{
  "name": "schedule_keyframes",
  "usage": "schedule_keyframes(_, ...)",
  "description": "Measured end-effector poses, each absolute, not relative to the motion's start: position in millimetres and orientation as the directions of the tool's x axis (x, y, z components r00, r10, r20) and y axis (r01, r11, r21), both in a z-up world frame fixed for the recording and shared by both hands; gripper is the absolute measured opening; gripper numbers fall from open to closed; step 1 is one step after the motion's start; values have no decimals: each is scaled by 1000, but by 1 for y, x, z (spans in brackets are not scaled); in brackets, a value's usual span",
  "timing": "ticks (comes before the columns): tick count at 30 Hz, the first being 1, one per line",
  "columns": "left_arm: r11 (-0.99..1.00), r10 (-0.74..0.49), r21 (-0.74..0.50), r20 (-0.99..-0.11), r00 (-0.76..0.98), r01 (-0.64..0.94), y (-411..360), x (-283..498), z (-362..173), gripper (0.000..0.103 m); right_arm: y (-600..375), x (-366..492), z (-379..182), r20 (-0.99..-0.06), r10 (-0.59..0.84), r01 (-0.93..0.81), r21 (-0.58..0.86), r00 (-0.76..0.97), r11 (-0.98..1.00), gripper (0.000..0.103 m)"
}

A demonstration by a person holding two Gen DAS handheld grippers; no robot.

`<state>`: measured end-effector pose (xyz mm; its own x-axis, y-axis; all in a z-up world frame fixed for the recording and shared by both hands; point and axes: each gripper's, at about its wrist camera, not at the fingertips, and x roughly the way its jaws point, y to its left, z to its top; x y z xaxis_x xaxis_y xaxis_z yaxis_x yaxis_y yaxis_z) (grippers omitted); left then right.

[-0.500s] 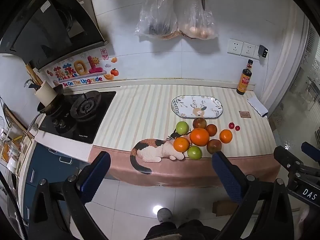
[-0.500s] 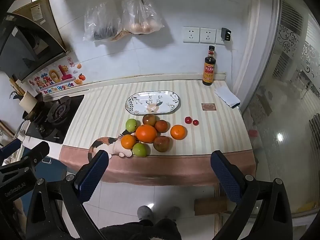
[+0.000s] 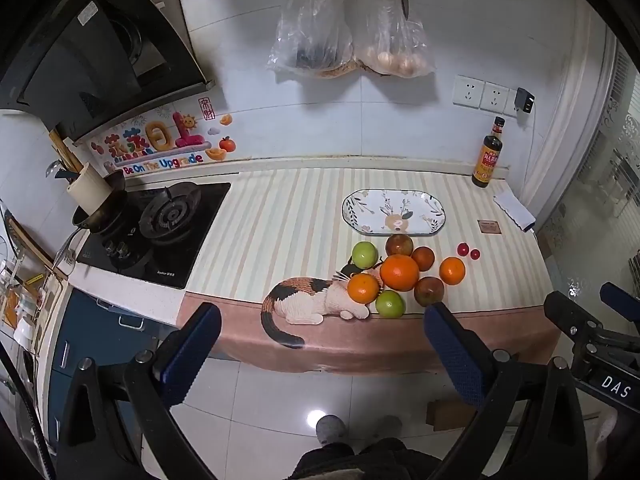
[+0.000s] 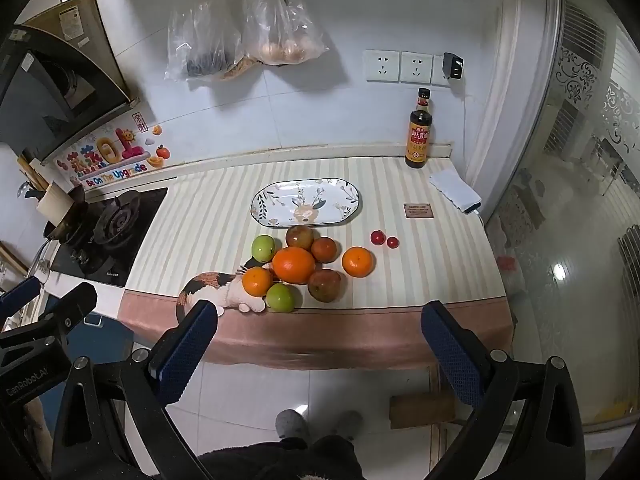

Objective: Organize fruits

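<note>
A pile of fruit sits near the front of the striped counter: a big orange (image 3: pixel 399 273) (image 4: pixel 293 265), smaller oranges (image 3: pixel 452 271) (image 4: pixel 358 262), green apples (image 3: pixel 364 255) (image 4: pixel 281 297), reddish-brown fruits (image 3: pixel 429 291) (image 4: pixel 324 285) and two small red fruits (image 3: pixel 468 251) (image 4: pixel 384 239). Behind the pile lies an oval floral plate (image 3: pixel 360 216) (image 4: pixel 344 209) with nothing on it. My left gripper (image 3: pixel 322 336) and right gripper (image 4: pixel 320 330) both stand wide open, held out in front of the counter and above the floor, well short of the fruit and holding nothing.
A gas hob (image 3: pixel 160 228) with a pan is at the counter's left. A dark sauce bottle (image 4: pixel 418 134), a white cloth (image 4: pixel 454 192) and a small card (image 4: pixel 418 211) sit at the back right. Plastic bags (image 3: pixel 348 32) and scissors hang on the wall. A person's feet (image 4: pixel 316 426) show on the tiled floor below.
</note>
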<state>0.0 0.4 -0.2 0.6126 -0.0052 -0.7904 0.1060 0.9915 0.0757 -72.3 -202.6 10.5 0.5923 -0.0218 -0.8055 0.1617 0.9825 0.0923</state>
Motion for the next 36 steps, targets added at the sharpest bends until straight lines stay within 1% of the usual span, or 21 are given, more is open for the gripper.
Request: schedule_keyframes(36,992,-9,70,-792,610,106,-1,1,-4,103,-199,-75,9,-806,-20,160,93,592,983,103)
